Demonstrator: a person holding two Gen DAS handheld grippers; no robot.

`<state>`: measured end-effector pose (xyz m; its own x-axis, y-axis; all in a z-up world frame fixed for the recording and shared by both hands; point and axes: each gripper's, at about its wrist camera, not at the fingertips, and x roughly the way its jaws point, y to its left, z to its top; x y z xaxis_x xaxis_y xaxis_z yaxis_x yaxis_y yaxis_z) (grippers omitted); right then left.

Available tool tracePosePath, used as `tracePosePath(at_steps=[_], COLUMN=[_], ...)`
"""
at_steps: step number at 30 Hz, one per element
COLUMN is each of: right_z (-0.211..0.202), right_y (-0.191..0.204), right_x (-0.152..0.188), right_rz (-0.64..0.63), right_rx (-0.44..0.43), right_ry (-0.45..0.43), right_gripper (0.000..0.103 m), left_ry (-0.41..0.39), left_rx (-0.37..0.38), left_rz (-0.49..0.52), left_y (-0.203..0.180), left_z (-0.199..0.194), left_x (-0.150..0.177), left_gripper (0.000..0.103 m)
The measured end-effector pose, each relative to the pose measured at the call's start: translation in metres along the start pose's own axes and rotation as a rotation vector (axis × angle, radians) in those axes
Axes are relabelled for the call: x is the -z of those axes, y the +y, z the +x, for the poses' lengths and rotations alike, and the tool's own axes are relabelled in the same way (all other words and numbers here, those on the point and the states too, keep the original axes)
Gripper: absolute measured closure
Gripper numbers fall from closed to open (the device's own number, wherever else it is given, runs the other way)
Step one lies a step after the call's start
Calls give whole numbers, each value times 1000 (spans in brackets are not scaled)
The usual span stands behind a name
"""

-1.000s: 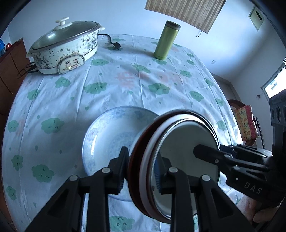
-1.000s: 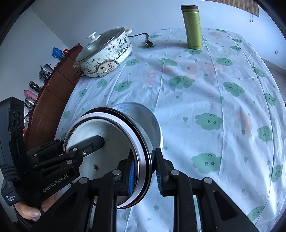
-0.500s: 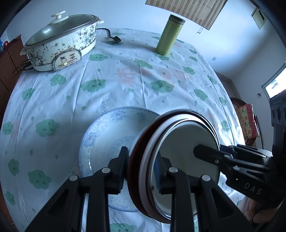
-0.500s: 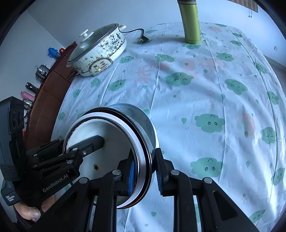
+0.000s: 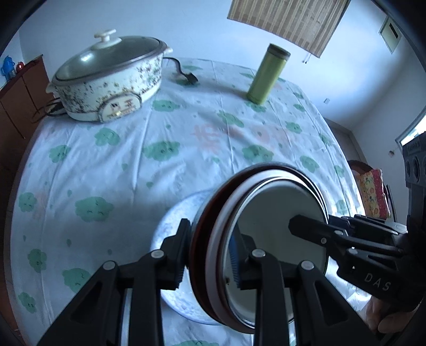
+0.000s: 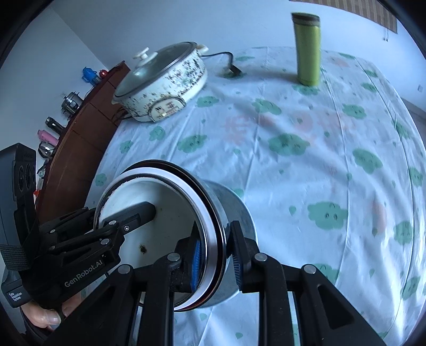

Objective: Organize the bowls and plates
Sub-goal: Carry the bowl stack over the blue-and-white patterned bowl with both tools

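While my left gripper [image 5: 209, 255] and right gripper [image 6: 215, 251] both clamp the tilted bowl [image 5: 277, 239], it hangs over, perhaps touching, the plate [image 5: 173, 229].

The room has pale blue-white walls [image 5: 186, 26]. A bamboo blind [image 5: 290, 21] hangs high on the far wall. A bright window [image 5: 411, 130] is at the right side. The table is covered with a white cloth [image 6: 306, 159] with green cloud figures. At the left stands a brown wooden cabinet [image 6: 80, 149], and small bottles [image 6: 50, 134] stand on top of it. A chair with a colourful cushion [image 5: 372, 191] is beside the table at the right.
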<state>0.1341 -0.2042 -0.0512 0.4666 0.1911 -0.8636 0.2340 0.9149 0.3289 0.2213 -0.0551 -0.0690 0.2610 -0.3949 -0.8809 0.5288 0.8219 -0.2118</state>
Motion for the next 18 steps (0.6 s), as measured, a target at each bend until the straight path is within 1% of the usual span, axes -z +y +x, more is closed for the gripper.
tracePosePath(at_steps=[3,10,12,18], right_z=[0,22,28,36], right_y=[4,-3,-6,-8], right_x=[-2,13,16,19], right_rz=[-17,4,13,26], right_rx=[-5,-6,-6,-2], right_ry=[7,83,101,119], right_gripper=[81,81,81,80], left_ry=[5,82,90,107], left_rx=[-7,-4,-5,-3], left_rz=[-6,-35,-36,-42], left_y=[3,6,6,9], left_z=[0,22,25,33], left_x=[3,21,24,27], left_gripper=[77,77,77,77])
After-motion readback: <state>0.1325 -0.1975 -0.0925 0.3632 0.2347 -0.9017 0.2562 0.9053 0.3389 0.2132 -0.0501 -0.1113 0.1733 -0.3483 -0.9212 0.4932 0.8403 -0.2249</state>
